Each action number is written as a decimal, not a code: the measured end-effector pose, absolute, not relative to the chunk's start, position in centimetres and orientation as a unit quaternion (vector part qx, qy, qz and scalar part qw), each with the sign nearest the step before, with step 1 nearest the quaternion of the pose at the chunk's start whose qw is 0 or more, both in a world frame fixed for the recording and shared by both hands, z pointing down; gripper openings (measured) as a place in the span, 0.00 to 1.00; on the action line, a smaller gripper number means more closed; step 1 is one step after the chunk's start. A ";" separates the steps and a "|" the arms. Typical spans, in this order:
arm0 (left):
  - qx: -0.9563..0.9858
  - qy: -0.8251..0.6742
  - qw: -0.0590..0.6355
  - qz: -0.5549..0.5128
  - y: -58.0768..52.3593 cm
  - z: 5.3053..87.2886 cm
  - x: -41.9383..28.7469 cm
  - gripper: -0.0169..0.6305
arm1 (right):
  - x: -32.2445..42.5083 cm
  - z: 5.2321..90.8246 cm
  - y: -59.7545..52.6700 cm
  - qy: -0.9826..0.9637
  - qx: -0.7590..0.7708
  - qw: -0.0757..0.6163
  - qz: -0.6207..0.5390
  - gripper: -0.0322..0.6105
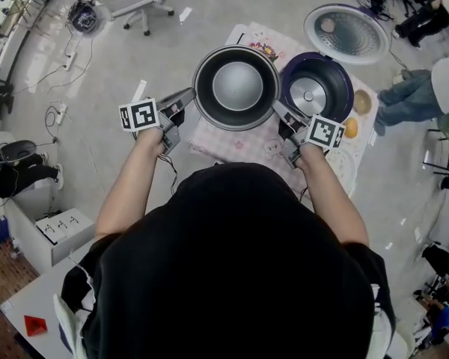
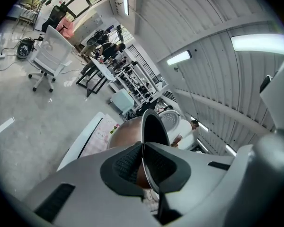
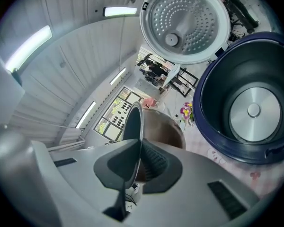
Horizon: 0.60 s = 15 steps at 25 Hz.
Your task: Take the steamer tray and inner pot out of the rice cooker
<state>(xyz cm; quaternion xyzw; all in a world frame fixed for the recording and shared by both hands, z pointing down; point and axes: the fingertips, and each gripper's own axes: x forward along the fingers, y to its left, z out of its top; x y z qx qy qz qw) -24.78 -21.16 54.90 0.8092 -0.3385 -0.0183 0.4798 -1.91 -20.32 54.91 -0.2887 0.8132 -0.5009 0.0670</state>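
Note:
The dark metal inner pot (image 1: 236,87) hangs above the patterned cloth, to the left of the rice cooker (image 1: 316,90). My left gripper (image 1: 188,96) is shut on the pot's left rim, and my right gripper (image 1: 279,111) is shut on its right rim. In the left gripper view the pot's rim (image 2: 149,126) runs between the black pads (image 2: 128,167). The right gripper view shows the same rim (image 3: 134,122) pinched between the pads (image 3: 154,162). The cooker's body (image 3: 217,103) stands bare inside, with its heating plate (image 3: 254,110) showing. Its lid (image 1: 346,32) is swung back.
A patterned cloth (image 1: 232,144) covers the white table. A yellow round thing (image 1: 351,128) and a small bowl (image 1: 362,102) lie right of the cooker. A person in jeans (image 1: 411,99) stands at the right. An office chair (image 1: 146,2) and cables (image 1: 60,73) are on the floor.

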 end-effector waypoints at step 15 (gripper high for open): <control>0.771 -0.349 0.531 0.048 -17.9 63.3 -25.6 0.09 | -2.4 63.3 -16.2 0.758 -0.319 0.025 -0.569 0.08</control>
